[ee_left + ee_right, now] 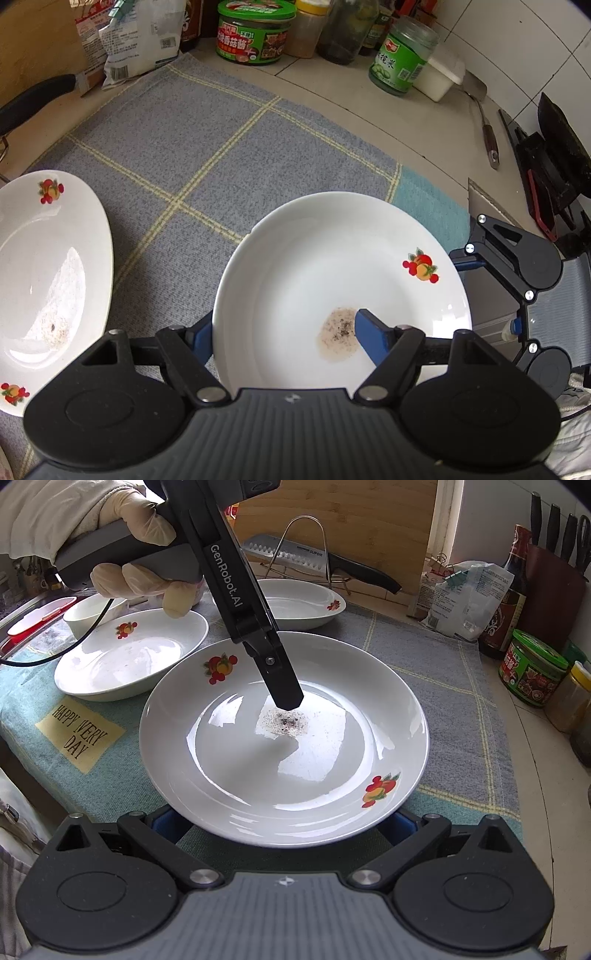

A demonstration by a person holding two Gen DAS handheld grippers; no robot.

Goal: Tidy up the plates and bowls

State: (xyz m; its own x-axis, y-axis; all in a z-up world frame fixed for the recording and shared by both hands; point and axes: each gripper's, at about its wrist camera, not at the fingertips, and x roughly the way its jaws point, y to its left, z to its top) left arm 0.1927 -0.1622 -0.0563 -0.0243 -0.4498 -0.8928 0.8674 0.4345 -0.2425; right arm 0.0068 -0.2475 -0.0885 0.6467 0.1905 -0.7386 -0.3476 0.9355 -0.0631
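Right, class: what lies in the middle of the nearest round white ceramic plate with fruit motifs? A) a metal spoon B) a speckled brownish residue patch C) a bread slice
B: the round white ceramic plate shows a speckled brownish residue patch at its centre, just beneath a finger of the left gripper.

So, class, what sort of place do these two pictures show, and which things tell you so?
Most likely a home kitchen counter: a steel cleaver on a wire rack, green-lidded sauce jars, and white fruit-patterned plates on a checked cloth.
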